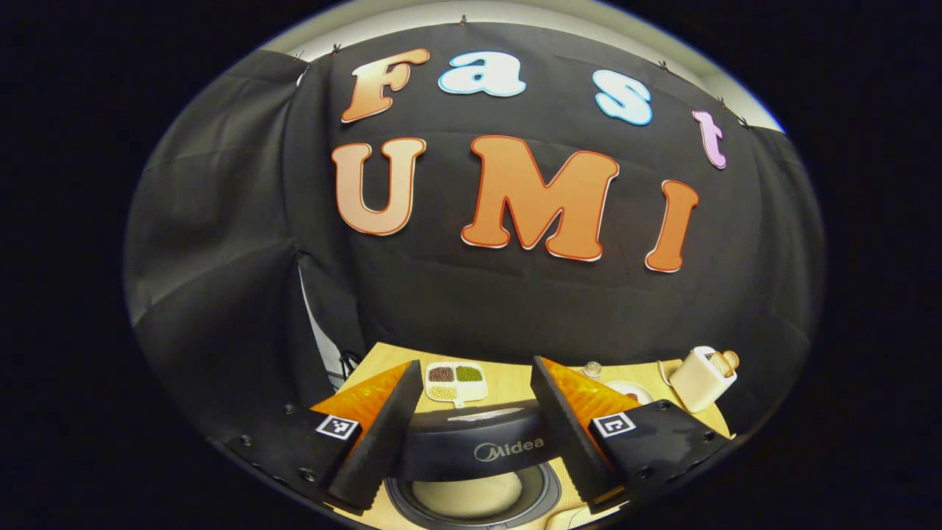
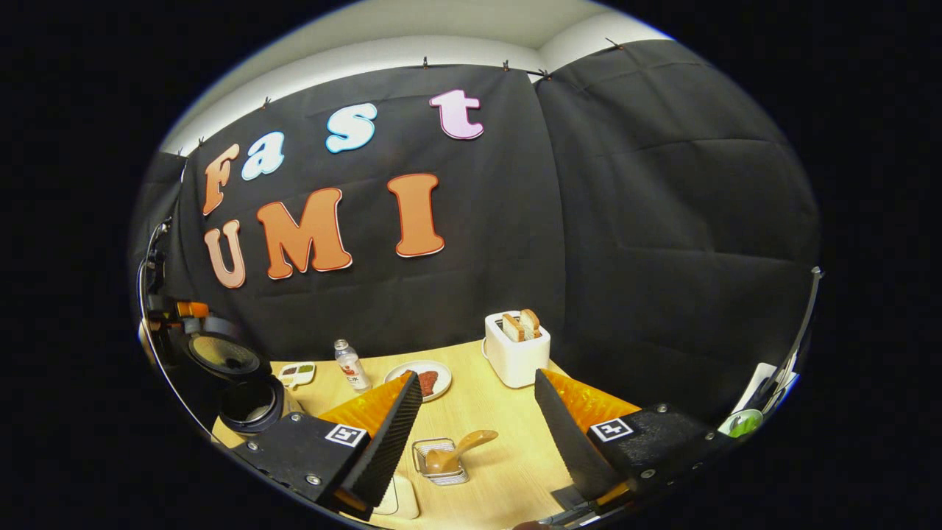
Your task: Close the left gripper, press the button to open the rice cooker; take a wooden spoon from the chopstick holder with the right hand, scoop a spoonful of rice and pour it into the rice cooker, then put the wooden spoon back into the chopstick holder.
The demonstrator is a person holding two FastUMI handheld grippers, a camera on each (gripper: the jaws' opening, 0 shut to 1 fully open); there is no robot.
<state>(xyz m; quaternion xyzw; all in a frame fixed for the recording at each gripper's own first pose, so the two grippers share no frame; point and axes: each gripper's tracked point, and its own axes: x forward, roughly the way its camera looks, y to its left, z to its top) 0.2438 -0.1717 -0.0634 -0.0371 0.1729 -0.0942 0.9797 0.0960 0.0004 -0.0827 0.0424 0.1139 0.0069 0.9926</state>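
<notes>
Rice cooker lid up; both grippers released and empty.

In the left gripper view, the left gripper [image 1: 471, 434] stands with its jaws spread wide above the black round rice cooker [image 1: 475, 471], whose lid is raised and whose pale inner pot is exposed below; neither finger touches it. A white divided dish of red, green and pale grains [image 1: 455, 383] lies farther back on the light wooden tabletop [image 1: 515, 386]. In the right gripper view, the right gripper [image 2: 478, 434] is likewise spread apart and grasps nothing. Between its fingers, lower down, the brown wooden spoon [image 2: 460, 449] rests tilted in the wire chopstick holder [image 2: 440, 461]. A white toaster with bread slices [image 2: 516, 350], a clear plastic bottle [image 2: 351, 366] and a white plate [image 2: 427, 379] stand beyond.
</notes>
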